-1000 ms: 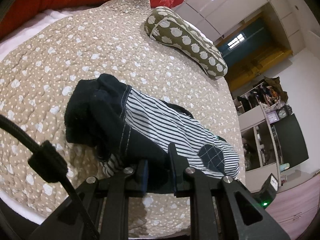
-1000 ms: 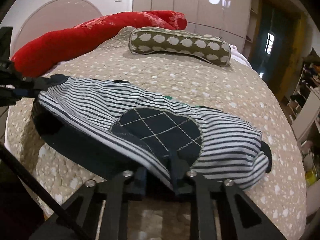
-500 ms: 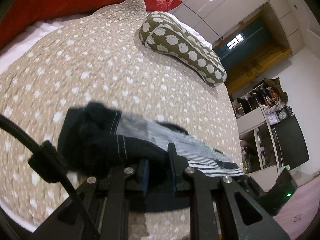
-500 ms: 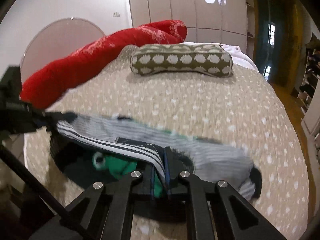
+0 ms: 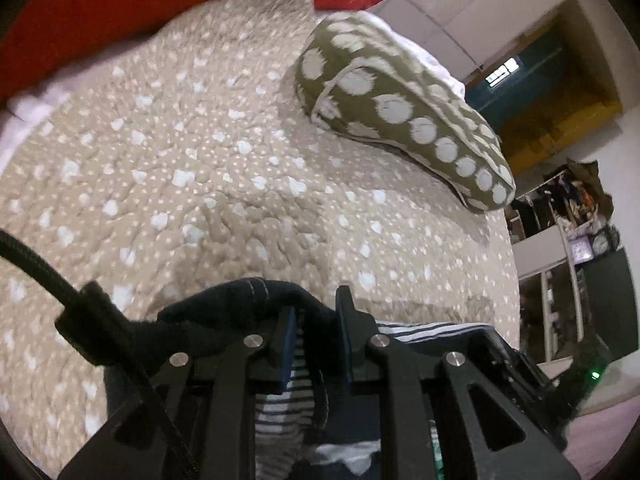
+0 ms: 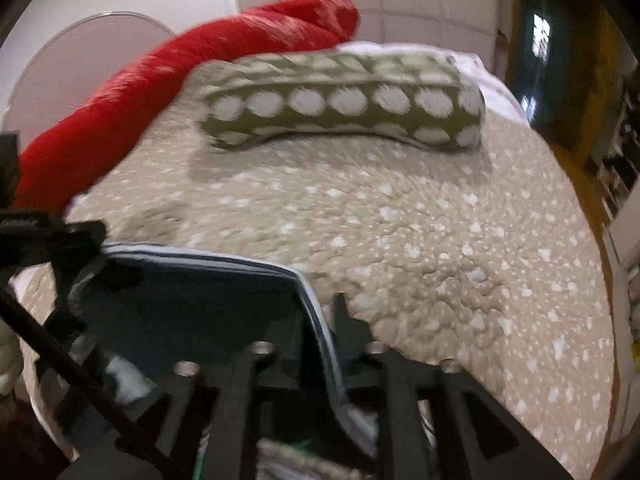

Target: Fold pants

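Observation:
The pants are dark navy with black-and-white striped fabric. In the left wrist view my left gripper (image 5: 314,320) is shut on the pants (image 5: 240,304), gripping the dark edge, with striped cloth hanging below between the arms. In the right wrist view my right gripper (image 6: 318,320) is shut on another edge of the pants (image 6: 192,304). The cloth stretches flat and dark to the left, toward the left gripper (image 6: 44,228) at the frame's left side. Both grippers hold the pants lifted near the bed's front edge.
The bed has a beige quilt with white dots (image 5: 200,168) (image 6: 400,224). An olive pillow with white spots (image 5: 400,116) (image 6: 344,100) lies at the far side. A red bolster (image 5: 120,4) (image 6: 180,72) lies along the back left. Shelves (image 5: 568,232) stand to the right.
Both grippers have lifted the pants and pulled them back toward the bed's front edge. The pants, earlier spread on the quilt, now hang between the grippers.

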The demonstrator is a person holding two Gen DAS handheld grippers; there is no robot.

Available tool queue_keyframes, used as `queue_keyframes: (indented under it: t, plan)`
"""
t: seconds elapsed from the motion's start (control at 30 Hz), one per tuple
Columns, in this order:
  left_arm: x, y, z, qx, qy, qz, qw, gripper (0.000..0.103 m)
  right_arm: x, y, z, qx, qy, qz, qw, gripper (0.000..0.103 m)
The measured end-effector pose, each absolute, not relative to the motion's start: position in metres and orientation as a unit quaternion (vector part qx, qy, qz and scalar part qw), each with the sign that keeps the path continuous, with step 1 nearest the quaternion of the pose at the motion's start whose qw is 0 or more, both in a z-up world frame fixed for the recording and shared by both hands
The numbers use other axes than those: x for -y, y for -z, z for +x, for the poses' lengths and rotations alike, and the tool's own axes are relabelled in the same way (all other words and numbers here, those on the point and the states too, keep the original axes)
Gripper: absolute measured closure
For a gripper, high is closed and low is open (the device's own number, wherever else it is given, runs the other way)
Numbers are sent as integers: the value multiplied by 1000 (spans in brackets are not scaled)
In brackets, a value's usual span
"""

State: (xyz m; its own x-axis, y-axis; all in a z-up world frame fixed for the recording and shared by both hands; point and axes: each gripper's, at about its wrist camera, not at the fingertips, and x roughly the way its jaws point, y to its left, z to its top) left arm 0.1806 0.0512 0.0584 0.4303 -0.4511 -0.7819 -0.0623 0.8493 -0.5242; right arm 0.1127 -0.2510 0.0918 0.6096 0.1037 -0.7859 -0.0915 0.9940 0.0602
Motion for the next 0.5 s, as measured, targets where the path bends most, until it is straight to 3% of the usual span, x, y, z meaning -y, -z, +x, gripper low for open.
queue_keyframes:
  t: [0.03, 0.1, 0.23, 0.33, 0.5]
  plan:
    - [-55, -55, 185, -526, 124, -259, 800, 86, 256, -92, 117, -436, -44, 13, 899, 45]
    - [-61, -53, 188, -527, 138, -277, 791, 84, 270, -100, 121, -424, -33, 33, 905, 41]
    - [-72, -65, 183, -508, 152, -293, 796, 72, 298, -124, 108, -388, -12, 61, 919, 34]
    - [-80, -82, 180, -486, 142, -297, 809, 60, 318, -134, 88, -373, 0, 69, 925, 33]
    - [-89, -107, 160, -466, 142, -292, 823, 56, 341, -122, 62, -392, 10, 75, 917, 33]
